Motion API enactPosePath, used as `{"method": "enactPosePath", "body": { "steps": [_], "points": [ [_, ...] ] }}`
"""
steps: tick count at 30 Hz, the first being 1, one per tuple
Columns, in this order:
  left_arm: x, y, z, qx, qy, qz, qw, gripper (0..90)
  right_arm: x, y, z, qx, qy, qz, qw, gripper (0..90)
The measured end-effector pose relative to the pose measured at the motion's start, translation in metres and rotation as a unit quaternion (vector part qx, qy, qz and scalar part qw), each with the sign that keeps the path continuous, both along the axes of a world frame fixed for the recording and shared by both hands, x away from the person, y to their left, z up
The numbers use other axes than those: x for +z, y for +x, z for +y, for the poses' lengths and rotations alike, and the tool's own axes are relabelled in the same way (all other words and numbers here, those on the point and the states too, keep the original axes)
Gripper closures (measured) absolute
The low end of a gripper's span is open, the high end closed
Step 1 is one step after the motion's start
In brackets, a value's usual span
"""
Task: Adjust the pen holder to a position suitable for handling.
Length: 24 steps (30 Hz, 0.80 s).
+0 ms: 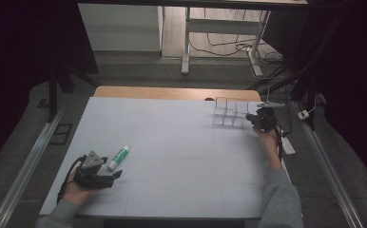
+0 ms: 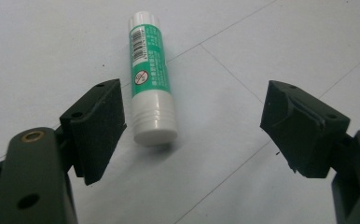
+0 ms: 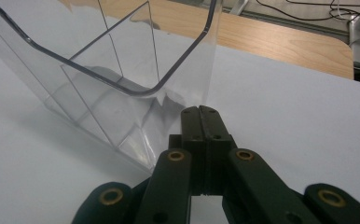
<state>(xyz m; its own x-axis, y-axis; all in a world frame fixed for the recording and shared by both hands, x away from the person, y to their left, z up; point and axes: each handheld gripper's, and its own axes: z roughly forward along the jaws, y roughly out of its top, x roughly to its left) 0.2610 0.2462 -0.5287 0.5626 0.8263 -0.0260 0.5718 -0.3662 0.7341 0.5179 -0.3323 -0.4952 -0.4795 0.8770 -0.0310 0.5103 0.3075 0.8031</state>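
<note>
A green-and-white glue stick [image 1: 119,158] lies on the white table cover near the front left. In the left gripper view the glue stick [image 2: 151,84] rests flat, its white cap end just inside the left jaw. My left gripper [image 2: 192,100] is open around it without touching; from above, the left gripper [image 1: 116,176] sits just in front of the stick. A clear plastic organizer [image 1: 229,113] with several compartments stands at the back right. My right gripper [image 3: 200,112] is shut, its tips against the near corner of the organizer [image 3: 183,60]. The right gripper [image 1: 255,118] is at the organizer's right side.
The white cover [image 1: 172,156] spans most of the table, with a strip of wooden tabletop [image 1: 172,92] at its far edge. A white power strip [image 1: 288,146] lies off the right edge. Desk legs and cables stand on the floor beyond.
</note>
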Motion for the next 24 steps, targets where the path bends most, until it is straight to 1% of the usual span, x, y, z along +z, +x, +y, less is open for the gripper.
{"method": "enactPosePath", "body": {
  "steps": [3,13,14,19,24],
  "points": [
    [0.0,0.0,0.0,0.0,0.0,0.0,1.0,21.4,0.0,0.0,0.002,0.002,0.001,-0.002,1.0,89.1],
    [-0.001,0.0,0.0,-0.002,0.002,0.001,1.0,21.4,-0.002,0.001,0.011,0.008,-0.007,-0.001,0.9999,89.0],
    [-0.001,0.0,0.0,-0.002,0.002,0.002,1.0,21.4,-0.003,0.001,0.013,0.008,-0.005,-0.003,1.0,89.0],
    [-0.001,0.0,0.0,-0.002,0.002,0.002,1.0,21.4,-0.003,0.002,0.021,0.015,-0.014,-0.003,0.9998,89.0],
    [-0.001,0.0,-0.001,-0.001,0.003,0.002,1.0,21.4,-0.003,0.004,0.029,0.016,-0.017,-0.007,0.9997,89.0]
  ]
}}
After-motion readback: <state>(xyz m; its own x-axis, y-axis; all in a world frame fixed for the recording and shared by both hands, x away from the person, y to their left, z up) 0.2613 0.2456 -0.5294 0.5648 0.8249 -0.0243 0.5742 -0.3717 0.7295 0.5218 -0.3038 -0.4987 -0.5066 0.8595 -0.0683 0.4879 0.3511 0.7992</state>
